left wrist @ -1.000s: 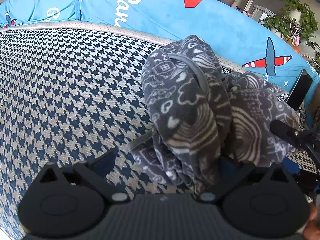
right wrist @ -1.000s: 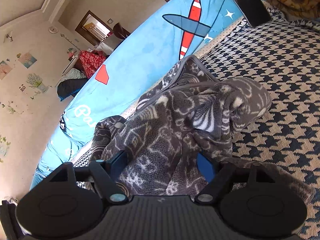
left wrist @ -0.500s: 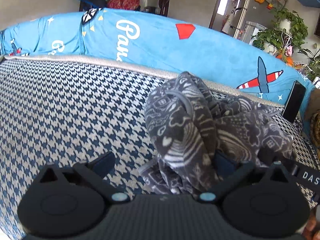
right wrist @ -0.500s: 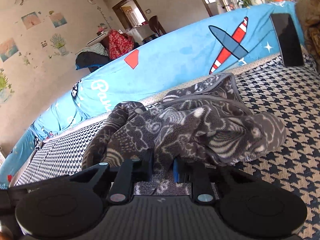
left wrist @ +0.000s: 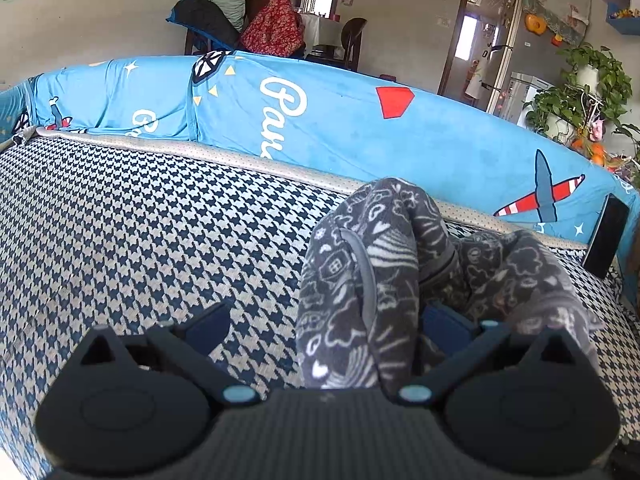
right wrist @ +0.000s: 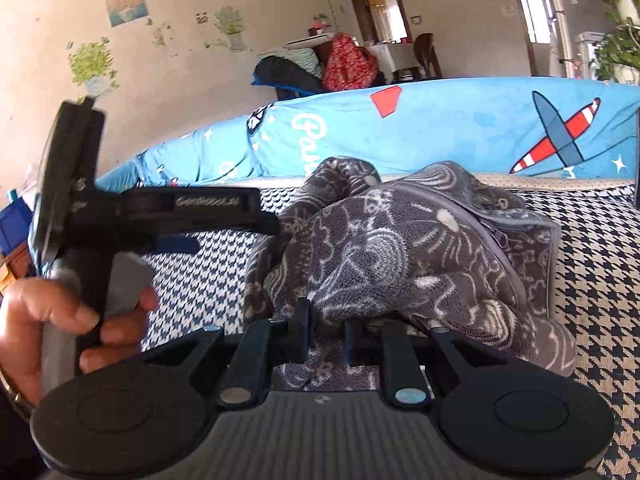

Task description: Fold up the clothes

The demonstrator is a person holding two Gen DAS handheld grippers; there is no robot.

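left tongs: wide, fleece garment between | right tongs: closing, pinching garment on sofa

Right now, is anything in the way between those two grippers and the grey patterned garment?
Nothing visible. The right gripper is closing, its fingers already pinching the garment. The left gripper stands open with a fold of the same garment lying between its fingers.
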